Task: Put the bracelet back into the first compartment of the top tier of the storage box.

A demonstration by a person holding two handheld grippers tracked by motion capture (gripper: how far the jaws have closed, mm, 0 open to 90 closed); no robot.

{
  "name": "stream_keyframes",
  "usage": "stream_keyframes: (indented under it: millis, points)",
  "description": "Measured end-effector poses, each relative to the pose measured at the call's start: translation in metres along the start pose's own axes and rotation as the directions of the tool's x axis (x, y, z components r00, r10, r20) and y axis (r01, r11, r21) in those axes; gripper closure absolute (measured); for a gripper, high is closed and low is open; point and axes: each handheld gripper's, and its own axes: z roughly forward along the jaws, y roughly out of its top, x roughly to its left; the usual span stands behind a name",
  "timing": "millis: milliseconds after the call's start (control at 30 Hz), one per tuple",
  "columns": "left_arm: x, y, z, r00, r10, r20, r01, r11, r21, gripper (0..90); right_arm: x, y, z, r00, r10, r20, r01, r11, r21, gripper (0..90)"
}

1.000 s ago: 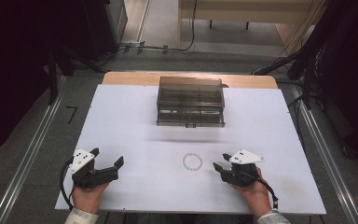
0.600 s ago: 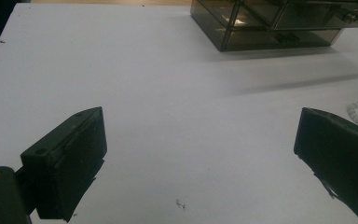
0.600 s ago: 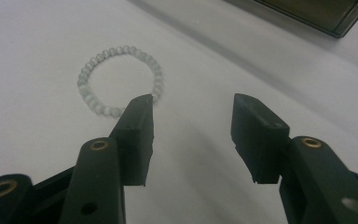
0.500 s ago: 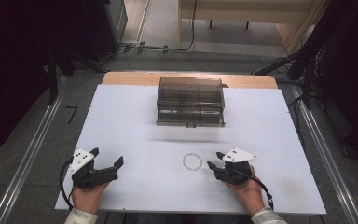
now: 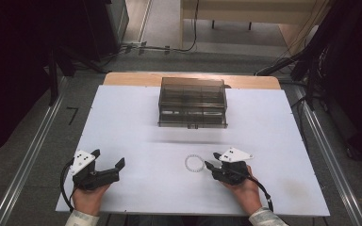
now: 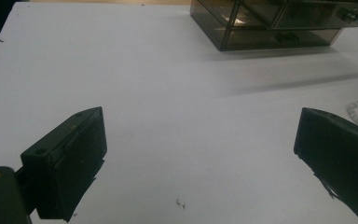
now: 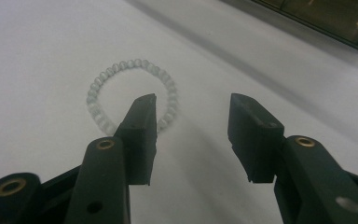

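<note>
We hold the left gripper (image 5: 107, 165) low over the white counter (image 5: 136, 122), its fingers (image 6: 77, 158) spread wide and released with bare counter between them. Our right gripper (image 5: 209, 160) sits with its fingers (image 7: 142, 128) parted too, grasping nothing — the pale bead bracelet (image 5: 194, 163) lies flat on the counter just ahead of them, and in the right gripper view one finger overlaps the ring's near edge while the other stands beside it, clear of the beads. Well beyond both pairs of fingers stands the smoky translucent drawer box (image 5: 193, 102), its drawers closed, at the counter's far side.
</note>
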Motion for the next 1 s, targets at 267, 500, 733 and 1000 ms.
stream_keyframes:
  millis: [267,500,733,1000]
  points:
    - [0.000,0.000,0.000,1.0000,-0.001,0.000,0.001,1.0000,-0.001,2.8,0.004,0.004,0.009,0.9999,0.007,-0.008,-0.007,1.000,0.009,52.0]
    - [0.001,0.000,-0.001,1.0000,-0.002,0.002,0.002,1.0000,-0.002,2.8,0.007,0.007,0.020,0.9999,0.010,-0.009,-0.010,0.999,0.033,53.5]
    - [0.001,0.000,-0.001,1.0000,-0.004,0.001,0.004,1.0000,-0.001,2.8,0.008,0.006,0.024,0.9999,0.014,-0.001,-0.014,0.998,0.065,57.5]
    - [0.000,0.000,0.000,1.0000,-0.003,0.003,0.003,1.0000,0.001,3.1,0.008,0.006,0.025,0.9995,0.031,-0.001,-0.031,0.997,0.068,58.3]
